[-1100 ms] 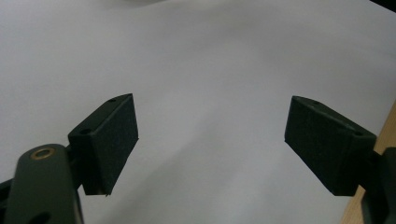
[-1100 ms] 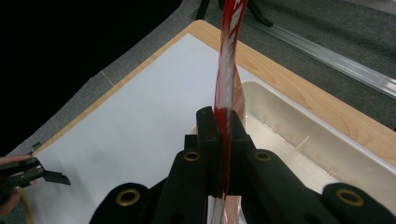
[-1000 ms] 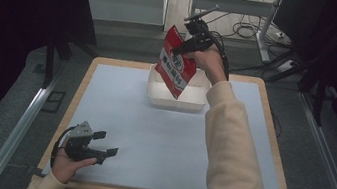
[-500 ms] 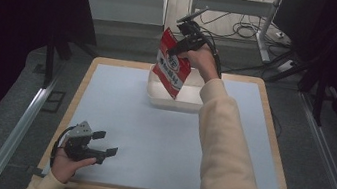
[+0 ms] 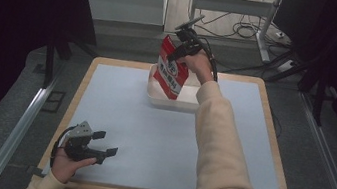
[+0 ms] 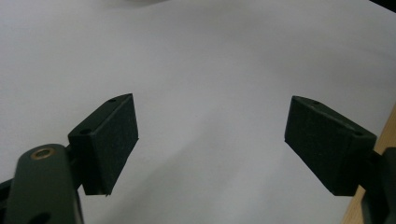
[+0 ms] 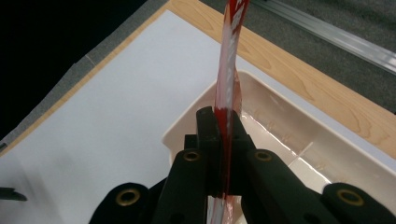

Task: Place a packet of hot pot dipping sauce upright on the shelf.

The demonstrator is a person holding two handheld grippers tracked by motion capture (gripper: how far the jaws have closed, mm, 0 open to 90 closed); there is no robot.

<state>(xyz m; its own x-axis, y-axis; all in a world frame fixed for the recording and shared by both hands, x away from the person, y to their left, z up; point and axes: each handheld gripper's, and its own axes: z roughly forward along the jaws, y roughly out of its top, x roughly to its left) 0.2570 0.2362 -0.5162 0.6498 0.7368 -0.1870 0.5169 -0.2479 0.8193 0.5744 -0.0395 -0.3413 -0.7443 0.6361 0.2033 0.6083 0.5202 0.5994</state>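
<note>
right hand-held gripper: clenched on red bag | bag: hanging over white tray near far edge of tabletop | left hand-held gripper: released, near front-left corner

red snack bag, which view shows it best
The high view: the red snack bag shows its whole printed face, hanging from the right tongs over the white tray. The right gripper view shows its edge pinched.
</note>
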